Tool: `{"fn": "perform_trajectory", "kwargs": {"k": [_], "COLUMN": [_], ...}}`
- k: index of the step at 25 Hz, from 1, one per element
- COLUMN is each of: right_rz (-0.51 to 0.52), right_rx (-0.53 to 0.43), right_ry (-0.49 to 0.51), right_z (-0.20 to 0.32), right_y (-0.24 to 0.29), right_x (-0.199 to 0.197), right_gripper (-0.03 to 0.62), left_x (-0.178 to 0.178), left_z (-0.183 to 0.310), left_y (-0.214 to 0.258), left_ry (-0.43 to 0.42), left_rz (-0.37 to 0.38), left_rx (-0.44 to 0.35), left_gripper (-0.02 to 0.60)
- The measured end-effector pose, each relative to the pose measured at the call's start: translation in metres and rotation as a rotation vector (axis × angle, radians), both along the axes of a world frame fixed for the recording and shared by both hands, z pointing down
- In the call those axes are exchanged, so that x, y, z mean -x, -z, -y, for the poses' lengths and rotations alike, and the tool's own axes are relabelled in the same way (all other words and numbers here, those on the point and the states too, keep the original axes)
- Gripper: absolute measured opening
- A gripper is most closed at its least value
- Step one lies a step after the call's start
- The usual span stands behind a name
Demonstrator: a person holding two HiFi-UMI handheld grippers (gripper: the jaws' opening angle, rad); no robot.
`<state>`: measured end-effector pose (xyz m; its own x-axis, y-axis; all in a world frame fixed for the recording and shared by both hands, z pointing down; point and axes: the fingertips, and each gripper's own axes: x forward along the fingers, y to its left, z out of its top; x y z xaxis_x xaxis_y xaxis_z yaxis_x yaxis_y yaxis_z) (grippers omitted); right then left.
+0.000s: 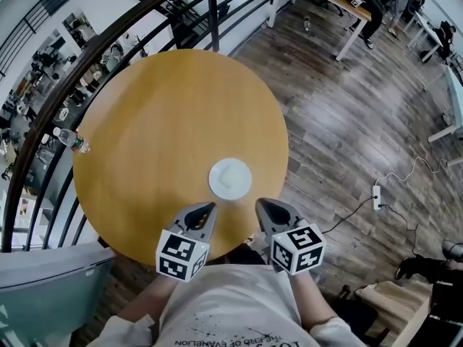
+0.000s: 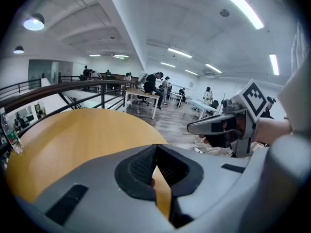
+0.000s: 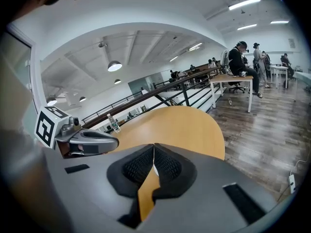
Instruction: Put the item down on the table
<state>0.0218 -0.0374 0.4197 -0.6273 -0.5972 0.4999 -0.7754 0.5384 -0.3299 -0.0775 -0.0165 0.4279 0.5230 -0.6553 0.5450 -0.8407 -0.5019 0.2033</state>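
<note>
The flat white round item (image 1: 230,178) lay on the round yellow wooden table (image 1: 145,114), near its front edge. The left gripper (image 1: 207,210) and the right gripper (image 1: 263,205) were just beside it, each with jaws together and holding nothing. A careless sweep of either one could probably push the item off the edge.

Dark plank floor (image 1: 347,100), black curved railing (image 1: 212,13), desks (image 3: 228,76), ceiling strip lights (image 2: 241,4)
</note>
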Motion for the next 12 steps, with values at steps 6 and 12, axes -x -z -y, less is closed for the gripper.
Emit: {"fn": "perform_trajectory", "kwargs": {"k": [6,12], "right_rz": [0.011,0.008], "right_rx": [-0.030,-0.039], "right_ry": [0.024,-0.002], "right_z": [-0.001,0.002], "right_y": [0.016,0.018], "right_x": [0.007,0.001], "right_gripper": [0.025,0.025], "left_x": [0.008,0.009], "left_z": [-0.003,-0.002], "left_y": [0.005,0.007], "left_ry": [0.020,0.013], "left_rz": [0.003,-0.002], "left_rx": [-0.005,-0.012], "left_gripper": [0.023,0.023]}}
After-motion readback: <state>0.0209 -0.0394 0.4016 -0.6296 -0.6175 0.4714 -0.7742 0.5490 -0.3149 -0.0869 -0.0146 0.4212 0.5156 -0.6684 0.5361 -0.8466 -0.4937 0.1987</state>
